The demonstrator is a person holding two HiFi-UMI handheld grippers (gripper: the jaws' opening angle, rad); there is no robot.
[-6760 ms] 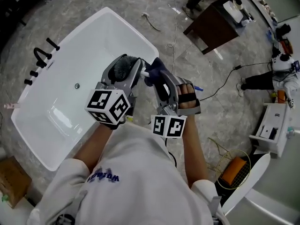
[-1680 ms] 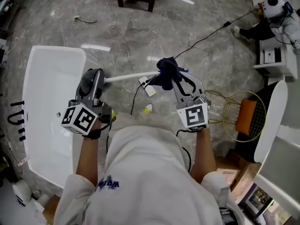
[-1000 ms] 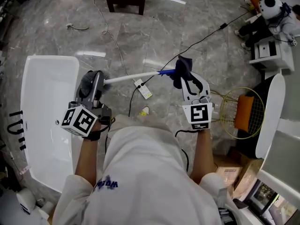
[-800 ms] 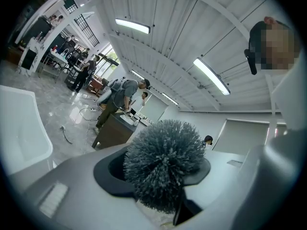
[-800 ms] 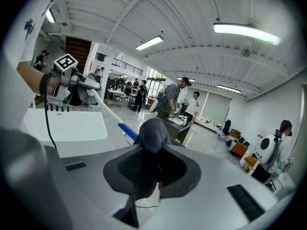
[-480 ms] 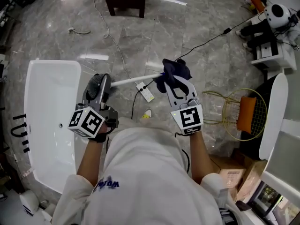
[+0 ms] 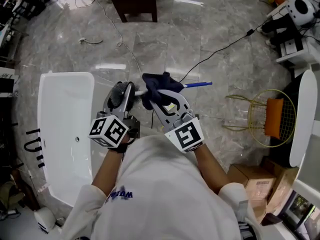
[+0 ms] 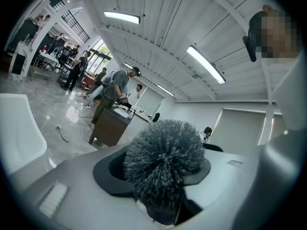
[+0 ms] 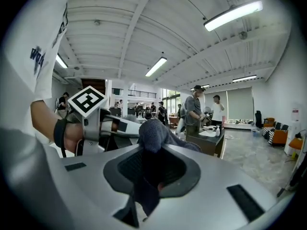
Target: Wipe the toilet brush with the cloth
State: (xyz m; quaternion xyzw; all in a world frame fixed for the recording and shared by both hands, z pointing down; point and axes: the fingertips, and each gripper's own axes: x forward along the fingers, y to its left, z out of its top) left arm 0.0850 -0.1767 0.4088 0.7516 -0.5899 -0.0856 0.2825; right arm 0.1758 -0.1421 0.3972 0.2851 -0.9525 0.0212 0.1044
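Note:
The toilet brush has a grey bristle head (image 7: 119, 92) and a white handle with a blue end (image 7: 199, 84) that points right. My left gripper (image 7: 123, 98) is shut on the brush at its head; in the left gripper view the bristles (image 8: 165, 159) fill the space between the jaws. My right gripper (image 7: 161, 100) is shut on a dark blue cloth (image 7: 157, 86). The cloth is wrapped over the handle close to the brush head. In the right gripper view the cloth (image 9: 152, 132) bulges from the jaws, with the left gripper (image 9: 120, 128) just beyond it.
A white bathtub (image 7: 62, 134) lies at the left on the grey marble floor. A dark wooden cabinet (image 7: 132, 1) stands at the top, with cables (image 7: 125, 44) trailing across the floor. A yellow wire basket (image 7: 272, 119) and cardboard boxes (image 7: 255, 176) are at the right.
My right gripper has slid the cloth left along the handle, from the blue end to near the brush head. The left gripper with the brush has shifted a little to the right.

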